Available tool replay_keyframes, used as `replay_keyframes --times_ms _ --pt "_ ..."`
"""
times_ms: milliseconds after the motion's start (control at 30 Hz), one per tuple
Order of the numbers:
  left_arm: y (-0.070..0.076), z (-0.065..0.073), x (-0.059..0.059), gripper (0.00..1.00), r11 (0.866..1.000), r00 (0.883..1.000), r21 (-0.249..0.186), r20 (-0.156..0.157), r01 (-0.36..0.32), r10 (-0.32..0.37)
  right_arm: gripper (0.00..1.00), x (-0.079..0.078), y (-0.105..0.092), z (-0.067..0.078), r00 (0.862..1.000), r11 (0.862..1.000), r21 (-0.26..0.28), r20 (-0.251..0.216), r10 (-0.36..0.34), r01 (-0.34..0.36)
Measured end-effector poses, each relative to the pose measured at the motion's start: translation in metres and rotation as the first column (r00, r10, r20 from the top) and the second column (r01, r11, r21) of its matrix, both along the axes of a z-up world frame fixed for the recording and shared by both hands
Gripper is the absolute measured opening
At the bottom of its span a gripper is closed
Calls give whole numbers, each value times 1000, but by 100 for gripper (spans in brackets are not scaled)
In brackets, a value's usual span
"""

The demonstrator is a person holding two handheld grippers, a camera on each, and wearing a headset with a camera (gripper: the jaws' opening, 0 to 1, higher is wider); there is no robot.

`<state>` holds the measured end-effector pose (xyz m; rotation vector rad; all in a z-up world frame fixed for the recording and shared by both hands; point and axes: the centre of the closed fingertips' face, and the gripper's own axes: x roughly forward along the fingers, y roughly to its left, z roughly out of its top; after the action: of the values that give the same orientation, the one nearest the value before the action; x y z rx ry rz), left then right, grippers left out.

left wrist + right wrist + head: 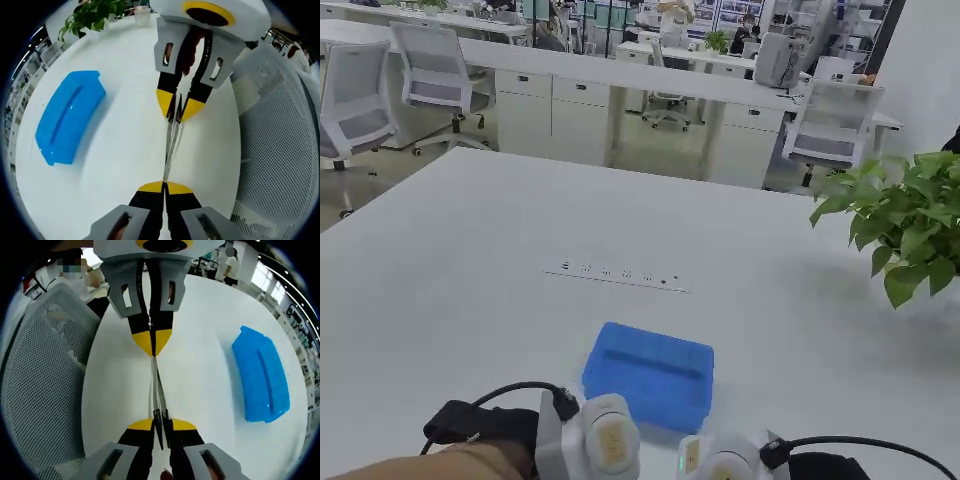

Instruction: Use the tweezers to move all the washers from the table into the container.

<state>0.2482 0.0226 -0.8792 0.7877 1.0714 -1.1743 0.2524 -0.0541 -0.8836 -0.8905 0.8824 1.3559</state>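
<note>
tweezers point(170, 145): likely light, springy, slippery; best pinched mid-arm.
left hand-held gripper point(164, 185): clamped on tweezers.
right hand-held gripper point(160, 424): clamped on tweezers, near container point(262, 377).

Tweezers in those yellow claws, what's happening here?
A person holds the tweezers between two grippers, one at each end. The left gripper is shut on the thin tip, the right gripper on the wider end. The washers lie in a row on the table, beyond the blue container.
</note>
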Motion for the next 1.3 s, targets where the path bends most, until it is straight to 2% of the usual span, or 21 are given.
replay_keyframes --times_ms 67,167,300,400,467,533,567,633,767,933,1100,1167,1300 --pt "-2 0 0 0 1000 1000 -13 -13 -11 11 10 0 1 0 1000 1000 -3 1 1 -1" --pt "-2 -1 1 0 1000 1000 -22 -11 -20 19 10 0 1 0 1000 1000 -4 8 11 -11" --pt "-1 -2 0 0 1000 1000 -22 -16 -19 19 11 0 1 1 1000 1000 4 -7 -5 5" --pt "-1 0 4 0 999 1000 -30 9 -22 22 8 1 1 0 1000 1000 2 -4 -11 11" --pt "-2 3 8 0 999 999 -45 42 -23 25 2 1 1 2 1000 1000 14 2 -13 13" --pt "-3 6 8 0 998 999 -65 42 -14 17 1 1 1 2 1000 1000 20 0 -12 12" --pt "-3 6 7 0 998 1000 -65 26 -12 14 1 1 2 3 1000 1000 22 2 -9 9" --pt "-4 5 8 9 997 1000 -68 13 -20 21 1 1 2 6 1000 999 31 22 11 -12" --pt "-6 6 9 15 996 1000 -85 12 -1 2 1 3 6 19 987 993 46 119 105 -111" --pt "-8 3 7 20 996 999 -72 -21 49 -50 0 3 8 32 981 988 69 151 125 -136" --pt "-13 2 5 20 994 996 -85 -45 75 -79 0 -1 7 42 965 978 66 190 181 -197" --pt "-17 3 4 20 991 994 -105 -58 86 -92 0 -4 7 47 962 975 74 195 191 -209" --pt "-26 5 -2 15 983 988 -139 -88 117 -130 0 -9 10 60 943 961 90 235 234 -261"
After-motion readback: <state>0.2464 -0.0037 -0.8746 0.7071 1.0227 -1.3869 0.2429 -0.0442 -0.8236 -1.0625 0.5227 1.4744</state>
